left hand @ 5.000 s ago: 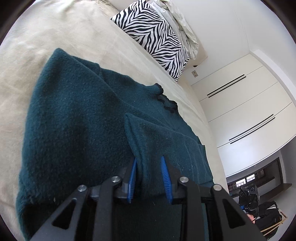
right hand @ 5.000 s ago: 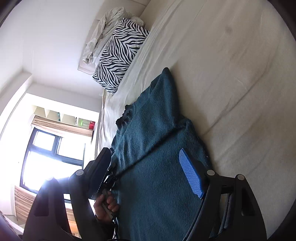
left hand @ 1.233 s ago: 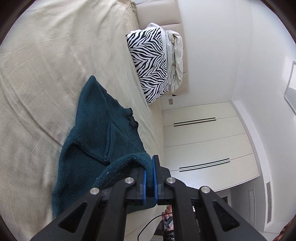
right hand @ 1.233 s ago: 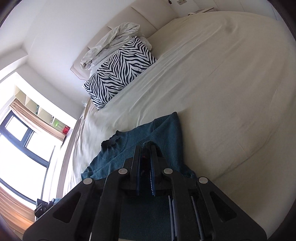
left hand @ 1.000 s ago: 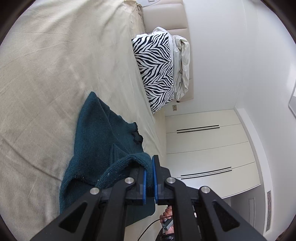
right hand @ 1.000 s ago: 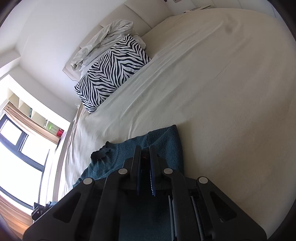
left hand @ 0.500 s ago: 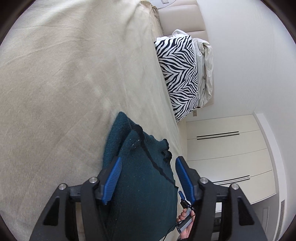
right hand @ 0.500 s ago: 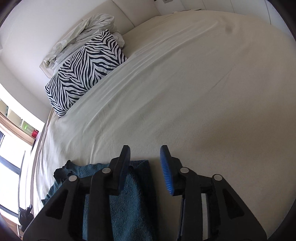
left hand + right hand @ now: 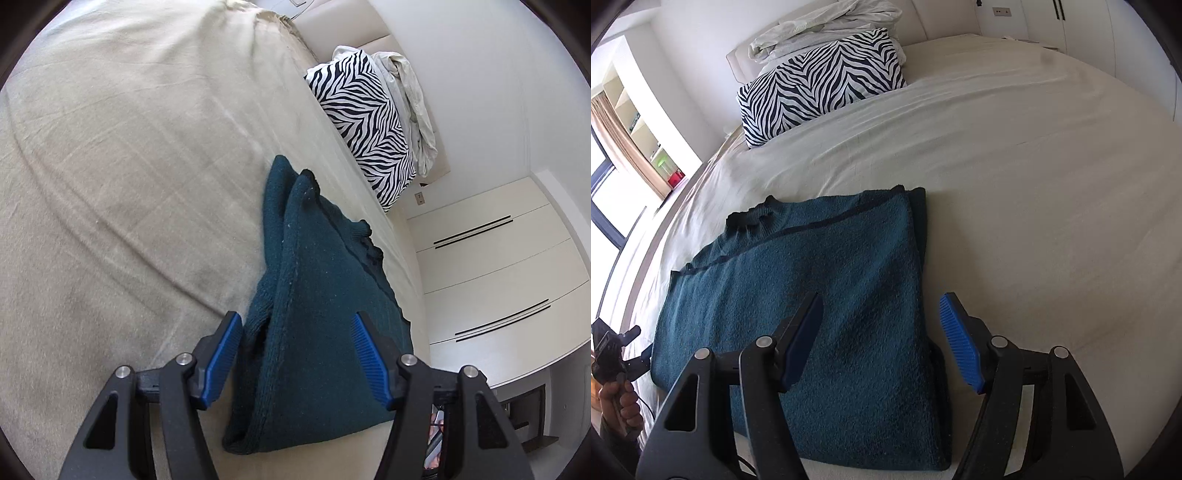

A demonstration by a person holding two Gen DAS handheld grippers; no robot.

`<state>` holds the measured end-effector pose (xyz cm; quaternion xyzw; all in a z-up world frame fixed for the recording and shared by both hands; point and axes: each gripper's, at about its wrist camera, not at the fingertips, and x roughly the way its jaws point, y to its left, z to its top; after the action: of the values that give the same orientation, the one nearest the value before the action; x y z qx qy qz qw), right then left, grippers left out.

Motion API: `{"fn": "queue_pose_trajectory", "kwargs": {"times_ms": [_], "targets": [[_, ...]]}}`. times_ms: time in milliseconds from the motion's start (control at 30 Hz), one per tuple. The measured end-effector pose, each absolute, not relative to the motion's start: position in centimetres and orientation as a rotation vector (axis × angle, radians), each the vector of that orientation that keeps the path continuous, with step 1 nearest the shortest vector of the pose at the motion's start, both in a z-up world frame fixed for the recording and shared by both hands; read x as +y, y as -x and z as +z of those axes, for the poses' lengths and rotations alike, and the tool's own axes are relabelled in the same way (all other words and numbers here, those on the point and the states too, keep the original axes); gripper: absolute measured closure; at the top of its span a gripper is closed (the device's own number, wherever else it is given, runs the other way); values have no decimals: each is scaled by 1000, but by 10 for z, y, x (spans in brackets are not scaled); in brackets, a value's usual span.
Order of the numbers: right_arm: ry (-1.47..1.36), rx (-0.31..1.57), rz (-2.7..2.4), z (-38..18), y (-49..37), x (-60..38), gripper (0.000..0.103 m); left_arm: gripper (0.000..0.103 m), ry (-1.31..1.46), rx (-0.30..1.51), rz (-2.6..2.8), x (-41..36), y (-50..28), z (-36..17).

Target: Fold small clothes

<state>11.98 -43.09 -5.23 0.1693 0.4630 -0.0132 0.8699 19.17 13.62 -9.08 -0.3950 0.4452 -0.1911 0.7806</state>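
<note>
Left wrist: left gripper fingers spread, empty — teal sweater lies folded on the bed.

Right wrist: right gripper fingers also apart over the sweater's right edge. Fold looks laid down; next likely a crosswise fold — needs a fresh edge grip.

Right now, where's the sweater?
Folded teal sweater lies flat on the bed sheet, just ahead of the open right gripper, well short of the zebra pillow.
</note>
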Motion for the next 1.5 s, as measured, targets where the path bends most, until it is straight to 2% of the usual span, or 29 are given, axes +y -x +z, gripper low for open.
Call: {"fn": "queue_pose_trajectory", "kwargs": {"times_ms": [200, 300, 367, 433, 467, 533, 700, 967, 1267, 1400, 1500], "targets": [[-349, 977, -48, -57, -81, -425, 38, 45, 675, 953, -389, 117, -173, -83], [-326, 991, -52, -62, -73, -420, 38, 59, 612, 968, -374, 109, -168, -87], [-305, 997, -56, -64, -73, -418, 40, 78, 602, 975, -357, 110, -167, -92], [-279, 994, -64, -64, -71, -416, 42, 84, 612, 978, -351, 113, -166, -95], [-267, 995, -67, -65, -70, -415, 46, 86, 607, 975, -353, 113, -165, -95], [-241, 1013, -85, -68, -71, -415, 66, 88, 584, 971, -354, 110, -165, -93], [-223, 1030, -122, -73, -71, -420, 95, 90, 583, 973, -355, 111, -160, -92], [-247, 1015, -148, -72, -67, -422, 97, 94, 538, 960, -340, 108, -143, -90], [-287, 1016, -145, -82, -71, -428, 97, 95, 554, 955, -345, 114, -134, -95], [-359, 1009, -134, -85, -69, -436, 95, 95, 558, 959, -343, 114, -133, -97], [-394, 1015, -144, -77, -68, -440, 88, 92, 563, 956, -332, 116, -133, -89]]}}
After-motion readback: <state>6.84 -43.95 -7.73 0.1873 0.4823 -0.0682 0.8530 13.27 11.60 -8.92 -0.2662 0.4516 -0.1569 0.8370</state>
